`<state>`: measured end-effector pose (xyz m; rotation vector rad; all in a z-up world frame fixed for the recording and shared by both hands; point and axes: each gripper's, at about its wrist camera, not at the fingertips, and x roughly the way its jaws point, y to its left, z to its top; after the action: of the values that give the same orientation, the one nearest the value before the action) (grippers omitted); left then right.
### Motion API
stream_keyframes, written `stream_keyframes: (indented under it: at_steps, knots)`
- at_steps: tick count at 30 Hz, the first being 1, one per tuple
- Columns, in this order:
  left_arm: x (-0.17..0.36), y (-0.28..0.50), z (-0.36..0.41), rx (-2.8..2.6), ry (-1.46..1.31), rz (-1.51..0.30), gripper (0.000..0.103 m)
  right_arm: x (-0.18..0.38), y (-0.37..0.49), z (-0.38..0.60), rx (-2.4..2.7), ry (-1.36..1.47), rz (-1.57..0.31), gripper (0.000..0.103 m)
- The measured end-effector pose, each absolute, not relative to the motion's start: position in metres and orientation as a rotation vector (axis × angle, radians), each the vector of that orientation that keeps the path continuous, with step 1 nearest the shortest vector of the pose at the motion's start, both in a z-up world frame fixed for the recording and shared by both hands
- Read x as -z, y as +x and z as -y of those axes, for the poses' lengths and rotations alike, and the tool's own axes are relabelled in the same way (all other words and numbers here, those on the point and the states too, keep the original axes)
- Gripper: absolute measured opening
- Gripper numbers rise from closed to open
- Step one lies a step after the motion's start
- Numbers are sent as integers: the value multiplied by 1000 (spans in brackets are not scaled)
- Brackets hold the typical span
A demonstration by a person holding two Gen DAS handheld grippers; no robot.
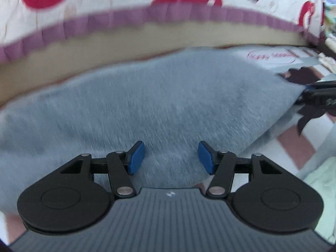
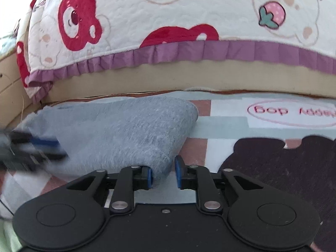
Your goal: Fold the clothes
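**Grey fleece: grip check**

I am hovering my left gripper (image 1: 171, 157) over the grey fleece garment (image 1: 147, 105), jaws wide and empty. My right gripper (image 2: 162, 173) is standing narrowly apart around its near corner, pads not visibly pinching. The garment is lying on the patterned mat (image 2: 226, 121), against the bed. Judging it soft, light, floppy; best pinched at corners.

Left tongs (image 1: 171, 157) gape wide, angled downward; right tongs (image 2: 162, 173) stand narrower, seemingly unclamped.

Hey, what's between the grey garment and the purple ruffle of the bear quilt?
In the right wrist view, a plain tan band separates the grey garment from the purple ruffle; nothing else lies there.
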<state>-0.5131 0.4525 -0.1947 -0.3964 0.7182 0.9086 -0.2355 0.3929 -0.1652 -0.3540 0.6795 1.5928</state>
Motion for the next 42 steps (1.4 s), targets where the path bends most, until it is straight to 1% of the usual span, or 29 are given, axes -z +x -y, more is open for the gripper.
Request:
stream_keyframes:
  at_steps: [1, 3, 4, 6, 8, 9, 10, 11, 12, 14, 15, 19, 22, 24, 27, 30, 33, 35, 37, 38, 40, 42]
  knots:
    - [198, -515, -453, -911, -406, -708, 56, 168, -236, -394, -1587, -346, -700, 30]
    - [195, -522, -456, -896, -448, -690, 57, 176, -235, -396, -1567, -321, -757, 35]
    - [194, -525, -459, -894, -480, -672, 57, 182, -235, -398, -1553, -305, -796, 35]
    - [195, -531, -465, -891, -527, -640, 57, 196, -233, -404, -1523, -281, -878, 44]
    - [198, -531, -469, -887, -527, -632, 57, 199, -237, -412, -1534, -260, -841, 50]
    - [199, -529, -469, -888, -521, -629, 57, 199, -240, -419, -1542, -271, -825, 50]
    - [199, -527, -468, -889, -515, -623, 57, 197, -241, -423, -1567, -270, -823, 42]
    - [199, -526, -468, -889, -511, -616, 57, 194, -241, -428, -1592, -269, -822, 24]
    - [198, -525, -468, -886, -519, -600, 57, 186, -241, -427, -1605, -248, -791, 20]
    - [192, -530, -469, -861, -591, -538, 56, 160, -240, -416, -1630, -167, -717, 14]
    - [188, -532, -469, -836, -633, -499, 56, 148, -241, -410, -1633, -141, -691, 13]
    - [168, -518, -460, -729, -694, -439, 56, 98, -243, -378, -1643, -53, -562, 12]
    - [158, -488, -443, -621, -738, -422, 56, 70, -216, -350, -1613, -5, -554, 12]
    - [158, -455, -427, -567, -735, -440, 56, 57, -194, -329, -1569, 9, -559, 13]
    - [169, -409, -410, -537, -717, -541, 58, 58, -163, -298, -1460, -8, -578, 13]
    - [178, -384, -409, -548, -710, -656, 59, 77, -142, -286, -1369, -29, -650, 13]
    - [177, -399, -416, -622, -696, -695, 58, 90, -138, -284, -1339, -22, -698, 14]
    - [177, -422, -422, -661, -749, -669, 58, 86, -141, -285, -1363, -34, -669, 14]
    - [183, -443, -429, -700, -805, -629, 55, 78, -146, -291, -1399, -48, -630, 14]
    - [190, -447, -431, -720, -803, -644, 55, 74, -149, -293, -1417, -54, -610, 14]
    - [198, -447, -429, -741, -737, -660, 51, 69, -158, -297, -1451, -64, -577, 14]
    - [199, -439, -422, -753, -649, -693, 51, 67, -168, -301, -1481, -82, -544, 15]
